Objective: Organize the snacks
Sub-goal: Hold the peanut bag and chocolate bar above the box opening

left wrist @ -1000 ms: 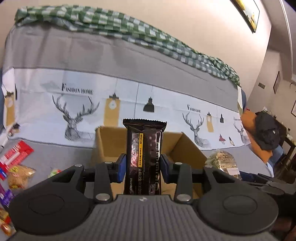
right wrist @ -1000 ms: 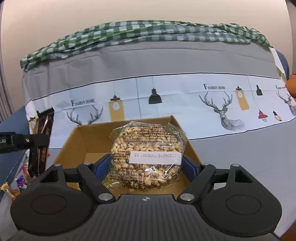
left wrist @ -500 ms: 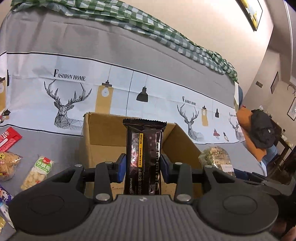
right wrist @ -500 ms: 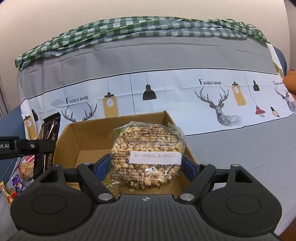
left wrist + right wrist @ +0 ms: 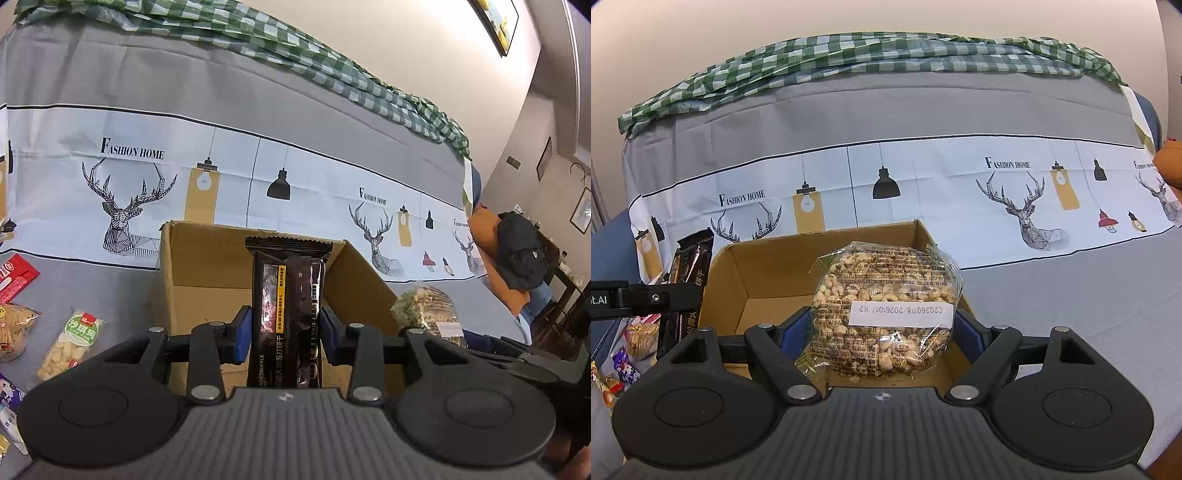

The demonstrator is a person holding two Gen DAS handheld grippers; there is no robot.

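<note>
My left gripper [image 5: 285,334] is shut on a dark brown biscuit bar packet [image 5: 288,295], held upright above the near edge of an open cardboard box [image 5: 199,258]. My right gripper [image 5: 882,332] is shut on a clear bag of puffed cereal snacks [image 5: 882,306] with a white label, held over the same box [image 5: 768,269]. The bar [image 5: 690,266] and the left gripper show at the left of the right wrist view. The bag [image 5: 428,306] shows at the right of the left wrist view. The box floor that shows is bare.
Loose snack packets lie on the grey cloth left of the box: a green-labelled bag [image 5: 70,343], a red packet [image 5: 14,277], a biscuit bag [image 5: 14,328]. The sofa back with deer-print cover [image 5: 258,177] rises behind. A black bag on an orange cushion [image 5: 517,251] sits far right.
Both grippers have moved forward and down toward the box, which now looks larger and lower in both views. Each still holds its snack.
</note>
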